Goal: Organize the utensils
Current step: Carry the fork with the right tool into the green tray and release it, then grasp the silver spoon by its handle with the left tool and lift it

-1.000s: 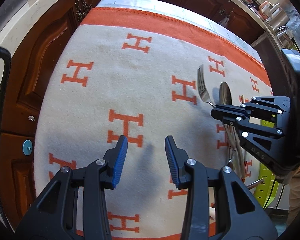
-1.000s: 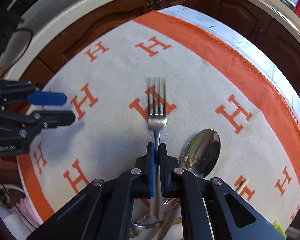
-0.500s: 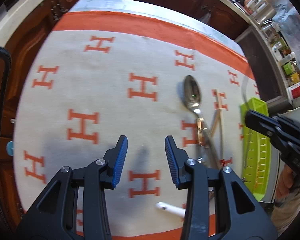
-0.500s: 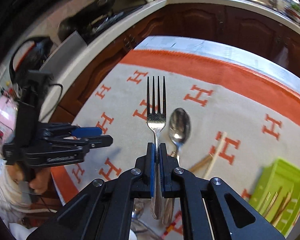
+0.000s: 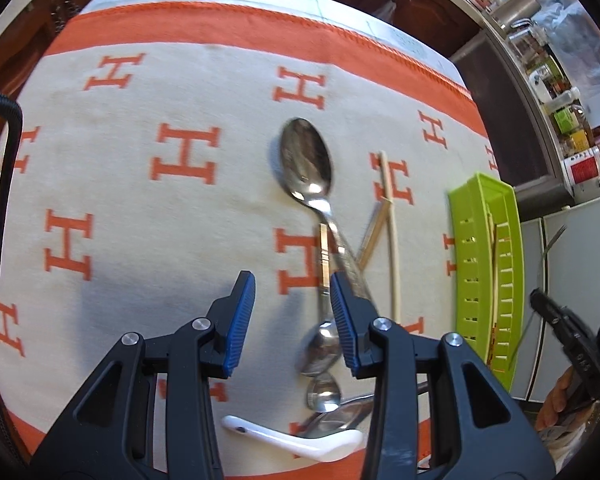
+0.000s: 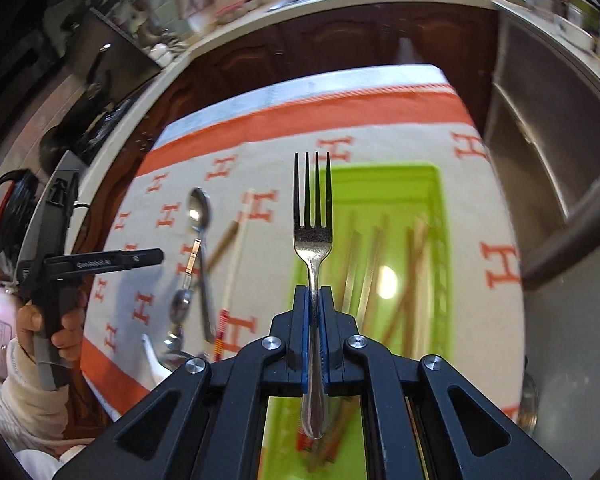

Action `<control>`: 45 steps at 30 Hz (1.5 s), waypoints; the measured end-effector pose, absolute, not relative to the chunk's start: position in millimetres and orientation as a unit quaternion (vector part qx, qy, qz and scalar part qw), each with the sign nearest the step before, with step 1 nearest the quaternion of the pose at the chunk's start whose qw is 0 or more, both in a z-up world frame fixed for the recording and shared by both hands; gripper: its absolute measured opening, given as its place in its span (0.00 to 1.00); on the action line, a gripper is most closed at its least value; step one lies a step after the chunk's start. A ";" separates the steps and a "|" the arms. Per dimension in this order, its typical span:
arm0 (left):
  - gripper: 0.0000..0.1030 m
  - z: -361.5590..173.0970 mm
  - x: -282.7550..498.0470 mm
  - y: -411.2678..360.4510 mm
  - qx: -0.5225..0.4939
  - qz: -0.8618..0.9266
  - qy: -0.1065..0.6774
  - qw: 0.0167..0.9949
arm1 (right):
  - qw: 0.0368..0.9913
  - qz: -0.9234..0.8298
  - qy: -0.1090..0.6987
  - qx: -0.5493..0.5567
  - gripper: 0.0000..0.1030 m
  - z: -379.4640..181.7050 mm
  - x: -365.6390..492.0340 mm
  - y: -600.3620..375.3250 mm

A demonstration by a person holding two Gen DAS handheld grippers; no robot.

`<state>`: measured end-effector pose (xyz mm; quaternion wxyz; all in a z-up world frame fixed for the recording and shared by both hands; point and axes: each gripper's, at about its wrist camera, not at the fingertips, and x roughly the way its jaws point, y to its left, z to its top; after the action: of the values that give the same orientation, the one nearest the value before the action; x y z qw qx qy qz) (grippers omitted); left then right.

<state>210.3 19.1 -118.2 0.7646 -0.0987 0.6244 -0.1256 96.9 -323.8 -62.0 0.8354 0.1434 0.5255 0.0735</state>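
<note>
Step in hand: carrying fork (image 6: 313,216) to green tray (image 6: 440,216). Right gripper (image 6: 314,300) clamped on fork handle, tines pointing forward, held above tray holding chopsticks (image 6: 364,272). Left gripper (image 5: 288,296) spread wide, holding nothing, poised low over cloth (image 5: 140,200) beside pile: large spoon (image 5: 308,164), loose chopstick (image 5: 392,240), small spoons, white ceramic spoon (image 5: 300,438). Next, by judgement: lower fork lengthwise into tray, release; left to close on large spoon's handle.

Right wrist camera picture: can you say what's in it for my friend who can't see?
The right claw is shut on a fork, prongs forward, above a green tray holding chopsticks. A spoon lies to the left on the orange-and-white cloth.
</note>
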 end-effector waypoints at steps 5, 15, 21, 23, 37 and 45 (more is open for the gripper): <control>0.34 -119.7 210.6 5.1 -0.117 -0.138 0.625 0.759 | 0.819 0.043 0.549 0.162 0.04 -91.3 76.7 -347.5; 0.34 -128.6 223.3 -1.5 -0.170 -0.128 0.625 0.751 | 0.797 0.018 0.568 0.204 0.09 -128.9 67.7 -362.1; 0.25 -141.1 225.9 -6.4 -0.185 -0.124 0.634 0.741 | 0.804 0.022 0.556 0.211 0.10 -123.0 68.0 -359.7; 0.23 -144.6 225.9 -8.3 -0.188 -0.121 0.635 0.740 | 0.804 0.023 0.554 0.214 0.10 -120.6 67.3 -361.8; 0.20 -145.5 228.5 -16.8 -0.185 -0.110 0.641 0.737 | 0.803 0.017 0.549 0.232 0.10 -122.7 62.0 -370.0; 0.20 -155.0 229.6 -21.6 -0.188 -0.097 0.638 0.741 | 0.807 0.017 0.543 0.229 0.10 -118.0 57.5 -367.1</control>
<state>229.6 -21.6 -155.0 0.7406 -0.1879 0.6379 -0.0965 57.5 -367.1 -118.0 0.8074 0.2292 0.5433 0.0174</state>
